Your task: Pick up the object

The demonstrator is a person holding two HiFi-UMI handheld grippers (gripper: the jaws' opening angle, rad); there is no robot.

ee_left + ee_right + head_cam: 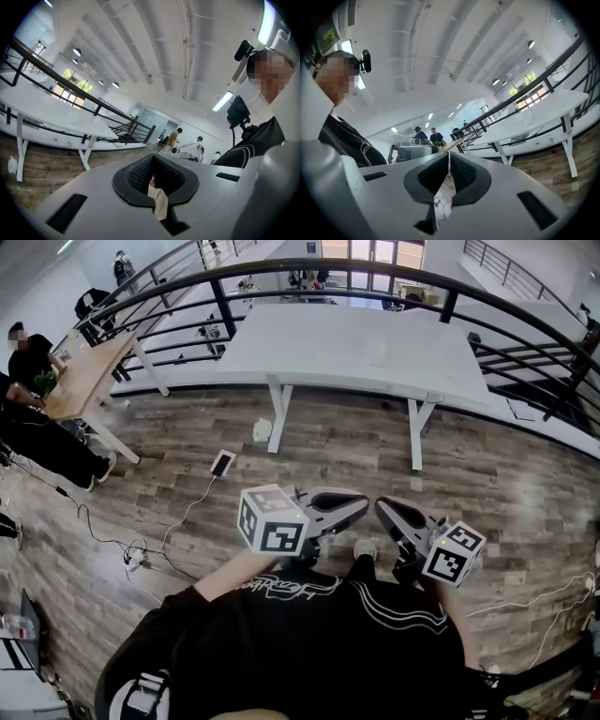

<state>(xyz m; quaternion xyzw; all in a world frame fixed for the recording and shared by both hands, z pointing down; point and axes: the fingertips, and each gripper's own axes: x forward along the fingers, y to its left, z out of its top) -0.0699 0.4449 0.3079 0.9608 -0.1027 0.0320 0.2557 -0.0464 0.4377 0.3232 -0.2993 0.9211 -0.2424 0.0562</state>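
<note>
The left claw (152, 158) is holding its pads together on nothing, with only a sliver of the wooden floor (328, 442) showing through the slot beneath them. The right claw (449, 157) is doing the same, jaws meeting and empty. Both are hanging close in front of the person's chest, tips nearly facing each other, well apart from the white bench (356, 343). No view is showing which object is meant: the bench top is looking bare, and only a flat device (222, 463) on a cable and a small white item (262, 430) by a bench leg are lying on the floor. Its weight, stiffness and best place to pinch are therefore staying open to judgement until it is found. The head view is giving the layout of bench, floor and both claws at once. The two gripper views are instead looking level across the hall, showing the jaws up close and distant people (173, 139) whom the head view is missing.
</note>
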